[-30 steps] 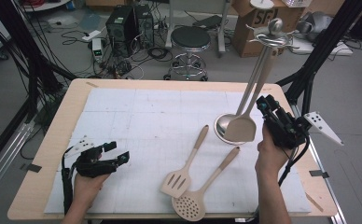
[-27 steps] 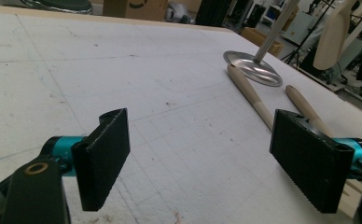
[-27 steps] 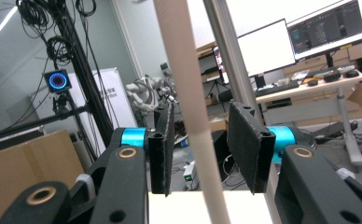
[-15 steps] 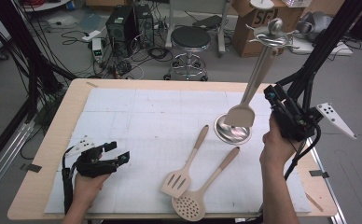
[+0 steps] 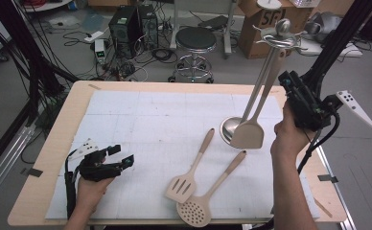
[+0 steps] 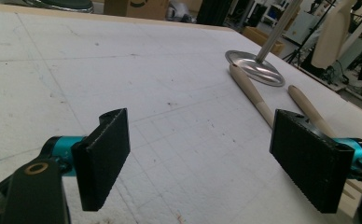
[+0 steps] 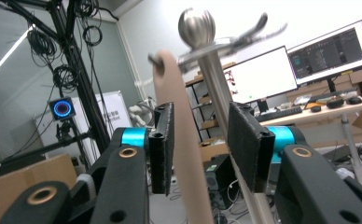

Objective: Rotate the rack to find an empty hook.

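Spatula raised at the rack's hooks

The beige spatula [image 5: 248,134] hangs beside the steel utensil rack [image 5: 275,36], its handle between the right gripper [image 7: 200,144]'s part-open jaws, which may not pinch it. Near the rack's base lie a slotted turner [image 5: 184,184] and skimmer [image 5: 196,211]. Well apart, the left gripper [image 5: 122,155] rests wide open, empty.

Beige spatula [image 5: 248,134], silver stand [image 5: 270,57], seemingly white gridded mat [image 5: 141,120]

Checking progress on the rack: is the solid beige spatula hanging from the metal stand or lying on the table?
Hanging: the solid beige spatula dangles from a top hook of the metal stand, blade clear of the table.
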The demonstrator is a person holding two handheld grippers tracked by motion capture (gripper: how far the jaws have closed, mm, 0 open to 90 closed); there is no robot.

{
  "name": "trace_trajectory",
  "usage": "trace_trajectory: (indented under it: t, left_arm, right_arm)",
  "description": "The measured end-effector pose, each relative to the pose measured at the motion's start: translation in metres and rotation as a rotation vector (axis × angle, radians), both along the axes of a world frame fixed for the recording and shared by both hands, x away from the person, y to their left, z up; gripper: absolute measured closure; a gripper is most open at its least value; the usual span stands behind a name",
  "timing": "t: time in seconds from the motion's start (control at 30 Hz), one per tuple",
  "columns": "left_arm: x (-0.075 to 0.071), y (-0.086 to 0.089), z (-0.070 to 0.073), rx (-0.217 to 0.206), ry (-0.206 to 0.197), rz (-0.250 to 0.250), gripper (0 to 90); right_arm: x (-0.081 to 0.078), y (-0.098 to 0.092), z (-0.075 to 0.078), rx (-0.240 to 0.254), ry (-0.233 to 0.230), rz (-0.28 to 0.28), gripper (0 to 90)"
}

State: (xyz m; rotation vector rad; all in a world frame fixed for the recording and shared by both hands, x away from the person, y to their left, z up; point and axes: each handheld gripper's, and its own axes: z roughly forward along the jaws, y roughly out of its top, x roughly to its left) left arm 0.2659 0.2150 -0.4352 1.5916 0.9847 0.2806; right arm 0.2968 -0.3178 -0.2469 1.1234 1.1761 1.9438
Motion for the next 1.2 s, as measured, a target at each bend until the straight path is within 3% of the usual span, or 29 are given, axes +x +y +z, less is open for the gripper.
trace_trajectory:
  t: [0.23,0.47,1.2]
  left_arm:
    - [-0.001,0.001,0.0,0.001,-0.002,0.003,20.6]
    - [-0.002,0.002,0.001,-0.005,-0.003,0.009,20.6]
    - [-0.003,0.003,0.001,-0.002,-0.007,0.01,20.6]
  right_arm:
    - [0.008,-0.003,0.017,0.008,-0.017,-0.008,77.4]
    - [0.015,-0.004,0.021,0.001,-0.022,-0.007,89.4]
    - [0.022,0.015,0.027,-0.052,-0.007,-0.018,89.8]
